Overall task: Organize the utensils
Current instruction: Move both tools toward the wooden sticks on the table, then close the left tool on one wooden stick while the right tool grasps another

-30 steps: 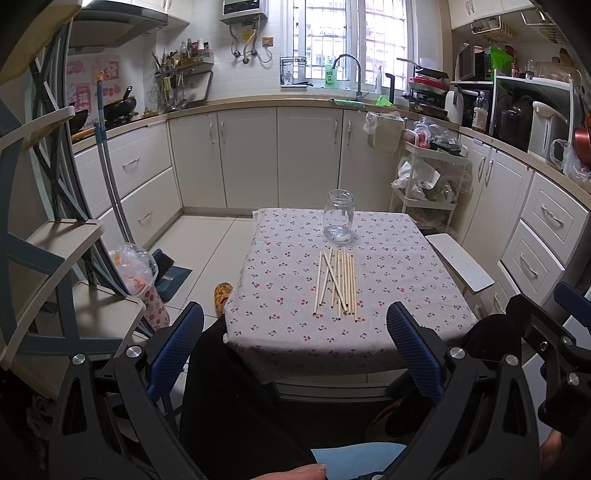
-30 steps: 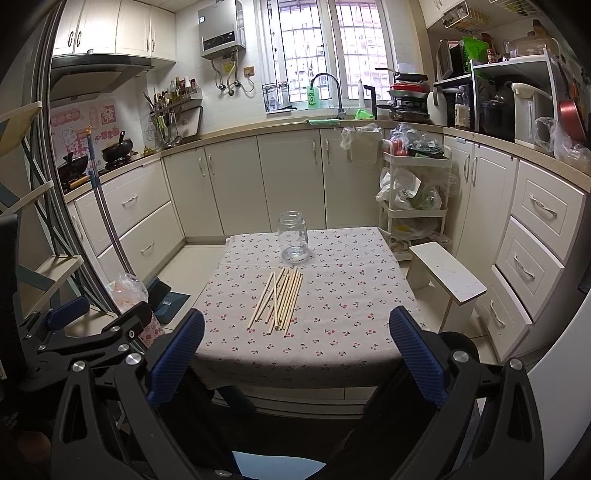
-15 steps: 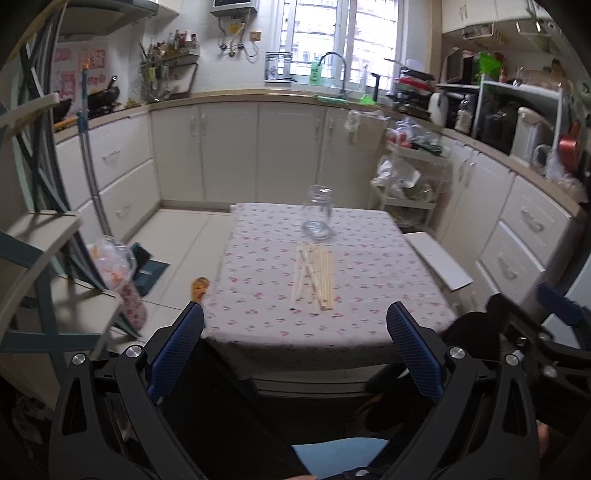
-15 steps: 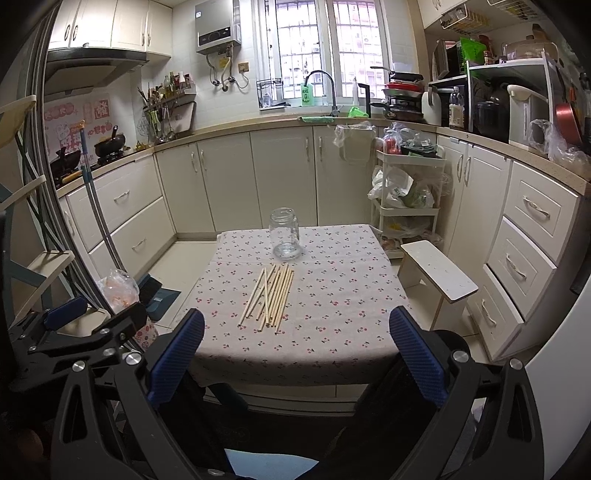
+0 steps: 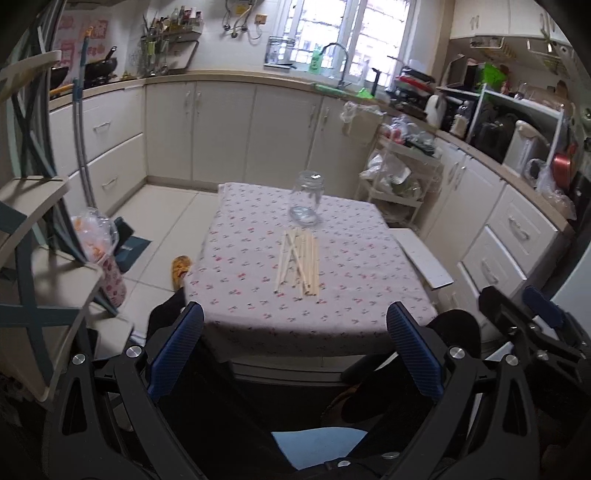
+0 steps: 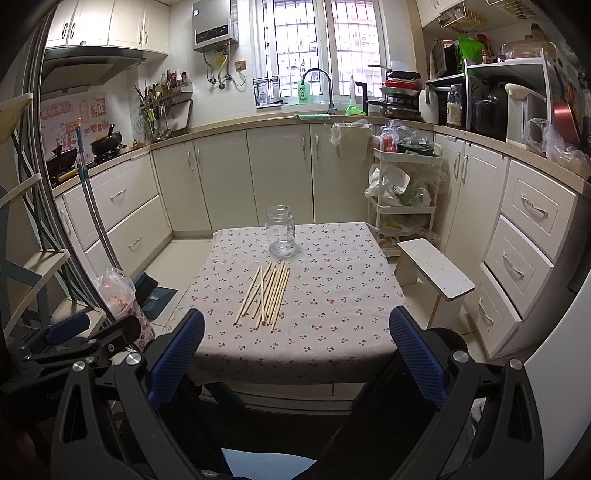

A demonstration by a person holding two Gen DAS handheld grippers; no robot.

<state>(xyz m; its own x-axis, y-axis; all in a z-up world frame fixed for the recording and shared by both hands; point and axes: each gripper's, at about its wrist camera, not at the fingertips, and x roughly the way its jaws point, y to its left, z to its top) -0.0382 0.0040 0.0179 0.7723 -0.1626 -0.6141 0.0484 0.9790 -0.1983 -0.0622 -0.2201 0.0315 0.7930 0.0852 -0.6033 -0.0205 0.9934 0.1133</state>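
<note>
Currently the left gripper [image 5: 295, 343] and right gripper [image 6: 295, 350] both stand wide apart, holding nothing, short of the table [image 6: 332, 314]. Chopsticks [image 6: 266, 293] lie bundled mid-cloth, just before the upright glass jar [image 6: 280, 232]. Legible writing: "11" on a wall cabinet [image 5: 474, 23]; the green bottle [image 6: 303, 92] label is too small to read.

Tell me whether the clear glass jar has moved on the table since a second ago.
No. The clear glass jar stands just beyond the wooden chopsticks, as before.

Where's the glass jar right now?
In both views the glass jar stands upright near the far edge of the table, just beyond the chopsticks.
</note>
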